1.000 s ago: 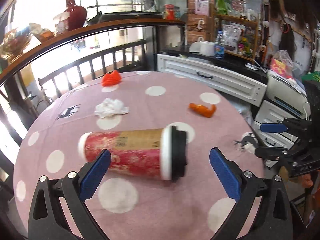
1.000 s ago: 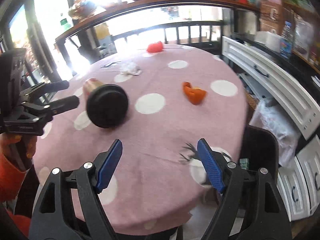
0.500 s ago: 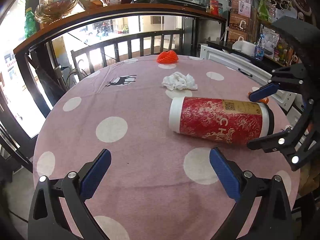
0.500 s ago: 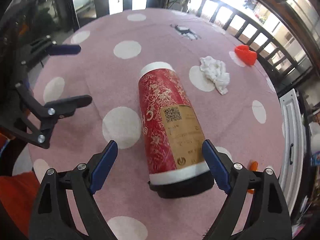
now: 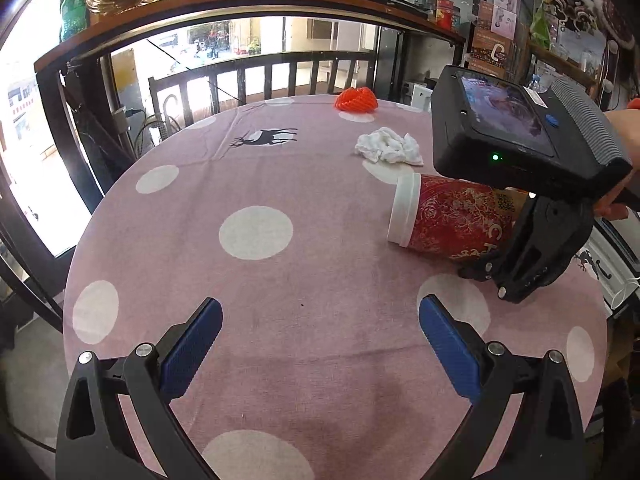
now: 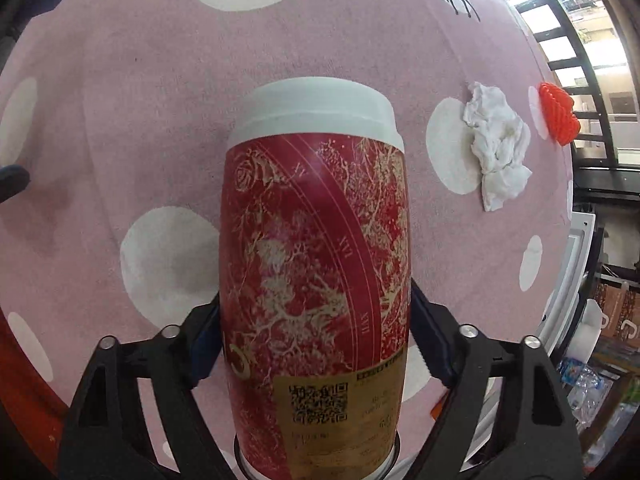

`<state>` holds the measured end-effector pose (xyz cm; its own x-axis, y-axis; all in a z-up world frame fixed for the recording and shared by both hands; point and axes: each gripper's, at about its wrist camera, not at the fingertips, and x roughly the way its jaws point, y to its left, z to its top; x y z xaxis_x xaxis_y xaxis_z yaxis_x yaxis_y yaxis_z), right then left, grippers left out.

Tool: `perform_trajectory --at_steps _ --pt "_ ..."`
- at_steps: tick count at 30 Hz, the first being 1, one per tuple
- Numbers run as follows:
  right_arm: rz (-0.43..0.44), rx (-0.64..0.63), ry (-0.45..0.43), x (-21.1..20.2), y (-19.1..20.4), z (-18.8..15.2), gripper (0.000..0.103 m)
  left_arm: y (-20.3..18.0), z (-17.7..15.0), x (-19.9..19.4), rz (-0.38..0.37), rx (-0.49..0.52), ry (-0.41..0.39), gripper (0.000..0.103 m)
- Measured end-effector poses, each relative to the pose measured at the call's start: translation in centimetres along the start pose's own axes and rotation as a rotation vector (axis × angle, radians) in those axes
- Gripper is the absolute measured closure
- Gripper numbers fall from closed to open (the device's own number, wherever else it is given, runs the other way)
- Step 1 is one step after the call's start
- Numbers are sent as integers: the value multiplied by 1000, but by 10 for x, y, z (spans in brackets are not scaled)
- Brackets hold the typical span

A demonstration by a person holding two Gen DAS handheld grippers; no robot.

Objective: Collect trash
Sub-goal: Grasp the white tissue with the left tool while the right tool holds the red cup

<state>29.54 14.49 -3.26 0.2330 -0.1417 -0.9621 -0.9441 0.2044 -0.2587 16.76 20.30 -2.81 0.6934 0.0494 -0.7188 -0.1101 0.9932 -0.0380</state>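
Observation:
A red patterned paper cup [image 6: 316, 280] lies on its side on the pink dotted tablecloth [image 5: 280, 160]. My right gripper [image 6: 316, 344] straddles it, with both blue pads touching the cup's sides. In the left wrist view the cup [image 5: 448, 220] lies at the right, with the right gripper [image 5: 532, 252] over it. My left gripper [image 5: 320, 344] is open and empty above bare cloth at the table's near side. A crumpled white tissue [image 5: 390, 148] and an orange-red crumpled piece [image 5: 356, 101] lie further back.
The table is round; its edge drops off on all sides. A railing and window [image 5: 260, 76] stand behind it. White cabinets and cluttered shelves [image 6: 580, 280] stand to the right. A person's hand [image 5: 624, 160] holds the right gripper.
My right gripper has come down over the cup and closed its pads against its sides. My left gripper has drawn back to the left, away from the cup.

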Motion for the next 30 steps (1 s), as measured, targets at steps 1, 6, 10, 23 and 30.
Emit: perform_trajectory --at_steps 1,6,10,23,30 --pt "11 8 -1 -1 -2 -1 29 1 0 1 -1 2 1 6" --pt "27 66 -45 -6 -12 -9 29 4 3 11 -41 -7 30 6" --pt "74 166 -158 -28 -30 -35 30 1 15 27 -74 19 57 6" --pt "91 485 -511 -73 -50 -148 30 -53 103 115 -67 143 115 6" --pt "99 599 -589 -77 -42 -192 30 -92 148 180 -23 241 169 6"
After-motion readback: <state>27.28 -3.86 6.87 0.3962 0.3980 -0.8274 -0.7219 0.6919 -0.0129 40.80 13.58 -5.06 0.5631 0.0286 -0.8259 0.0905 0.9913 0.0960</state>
